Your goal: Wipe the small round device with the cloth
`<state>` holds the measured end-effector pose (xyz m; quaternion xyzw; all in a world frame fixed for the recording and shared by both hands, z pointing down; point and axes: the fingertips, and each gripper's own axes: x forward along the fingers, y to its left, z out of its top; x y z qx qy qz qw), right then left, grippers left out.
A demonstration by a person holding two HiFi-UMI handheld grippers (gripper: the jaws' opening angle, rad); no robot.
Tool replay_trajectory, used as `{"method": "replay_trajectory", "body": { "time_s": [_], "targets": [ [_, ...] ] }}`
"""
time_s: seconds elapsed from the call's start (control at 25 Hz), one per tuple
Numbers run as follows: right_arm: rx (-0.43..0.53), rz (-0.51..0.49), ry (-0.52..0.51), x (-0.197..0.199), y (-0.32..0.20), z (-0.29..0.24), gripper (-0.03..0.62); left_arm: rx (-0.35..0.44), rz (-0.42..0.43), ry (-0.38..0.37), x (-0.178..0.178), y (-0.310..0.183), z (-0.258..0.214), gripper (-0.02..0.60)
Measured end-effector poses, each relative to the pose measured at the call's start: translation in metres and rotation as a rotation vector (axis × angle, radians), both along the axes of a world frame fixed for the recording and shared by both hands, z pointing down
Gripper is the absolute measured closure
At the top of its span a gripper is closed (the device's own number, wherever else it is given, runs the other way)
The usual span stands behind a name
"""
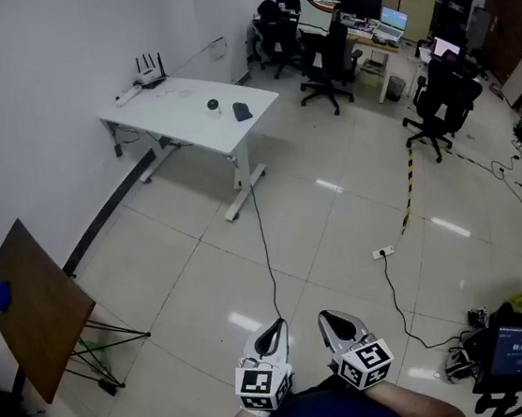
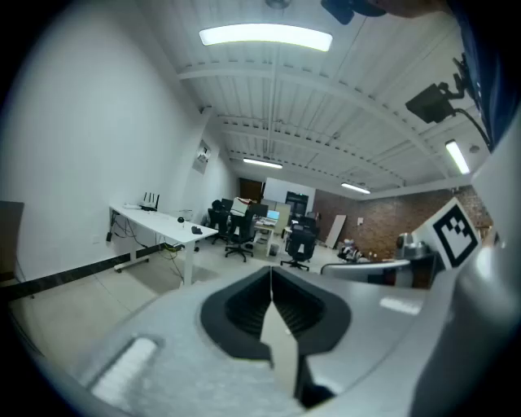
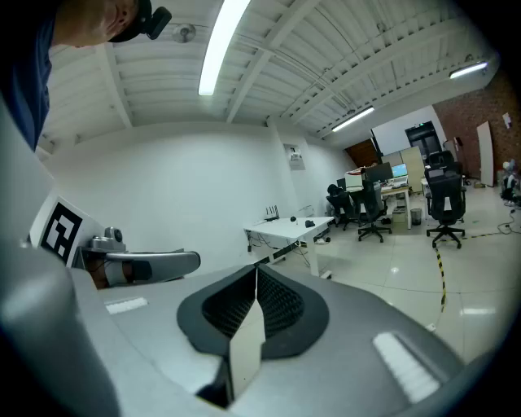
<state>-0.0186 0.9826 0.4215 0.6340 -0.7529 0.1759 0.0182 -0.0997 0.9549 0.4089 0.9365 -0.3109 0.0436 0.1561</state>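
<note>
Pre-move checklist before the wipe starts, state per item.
1. Left gripper empty, jaws together: ok.
2. Right gripper empty, jaws together: ok.
3. Small round device in view on the white table: ok.
4. Cloth on the same table, beside the device and apart from it: ok.
5. Device and cloth within reach: not ok, the table stands far across the floor from both grippers.
6. Walking path free: not ok, a cable lies on the floor between here and the table.
</note>
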Motion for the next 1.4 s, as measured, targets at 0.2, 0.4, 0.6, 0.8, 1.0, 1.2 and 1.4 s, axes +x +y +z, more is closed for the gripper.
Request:
{"method": "replay_trajectory", "body": {
  "time_s": [0.2, 0.4, 0.6, 0.8, 1.0, 1.2, 1.4],
  "targets": [
    [-0.015, 0.005, -0.004, -0.003, -0.026, 0.003, 0.580, -0.013, 0.008, -0.005, -0.002, -0.025, 0.005, 0.572],
    [-0.016, -0.017, -0.029, 0.011, -0.052, 0.019, 0.580, -0.013, -0.003, -0.032, 0.015, -0.049, 0.017, 0.572],
    [0.034, -0.056, -0.068, 0.049, -0.103, 0.017, 0.579, 0.046, -0.041, -0.078, 0.049, -0.095, 0.016, 0.572],
    [0.051, -0.100, -0.126, 0.079, -0.133, 0.010, 0.580, 0.048, -0.138, -0.115, 0.066, -0.124, 0.001, 0.572],
    [0.041, -0.129, -0.174, 0.100, -0.152, 0.017, 0.580, 0.049, -0.161, -0.167, 0.085, -0.133, 0.011, 0.572],
    [0.037, -0.129, -0.189, 0.120, -0.169, 0.020, 0.580, 0.034, -0.171, -0.180, 0.104, -0.149, 0.013, 0.571],
    [0.026, -0.119, -0.189, 0.126, -0.190, 0.024, 0.580, 0.034, -0.156, -0.179, 0.112, -0.170, 0.016, 0.571]
  ]
}}
